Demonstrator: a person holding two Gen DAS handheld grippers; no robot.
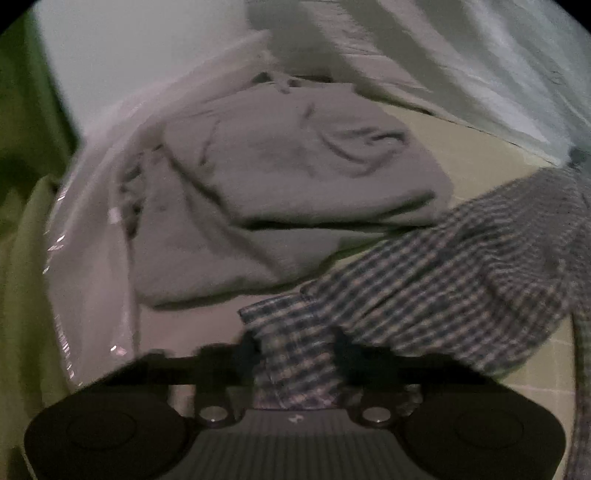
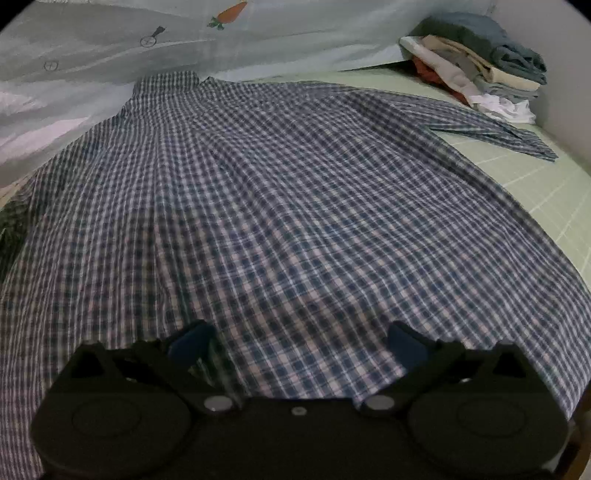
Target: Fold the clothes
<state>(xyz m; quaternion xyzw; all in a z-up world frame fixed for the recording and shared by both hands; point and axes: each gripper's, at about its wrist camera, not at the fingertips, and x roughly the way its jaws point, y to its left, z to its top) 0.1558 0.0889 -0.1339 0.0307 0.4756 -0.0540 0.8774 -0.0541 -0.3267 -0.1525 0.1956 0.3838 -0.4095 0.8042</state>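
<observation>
Your left gripper [image 1: 295, 354], at the bottom centre of its view, is clamped on a bunched fold of the plaid shirt [image 1: 461, 273], which trails off to the right edge of the frame. Behind it, in the middle of the frame, lies a rumpled grey garment [image 1: 288, 173] on clear plastic [image 1: 92, 240]. A pale green sheet [image 1: 476, 155] with a faint grid shows at right, and white bedding [image 1: 498, 66] fills the upper right. The left-wrist view is blurred.

Your right gripper [image 2: 299, 347] sits at the bottom centre of its view, fingers [image 2: 406, 343] set wide apart, resting on the shirt [image 2: 277, 192] with nothing pinched. The shirt lies spread flat across the green sheet [image 2: 546, 192], collar at the upper left, 1 sleeve [image 2: 491, 125] reaching toward the upper right. A stack of folded clothes [image 2: 476, 62] sits in the upper right corner against a pale wall [image 2: 565, 74]. Light bedding printed with a carrot [image 2: 229, 14] runs along the top.
</observation>
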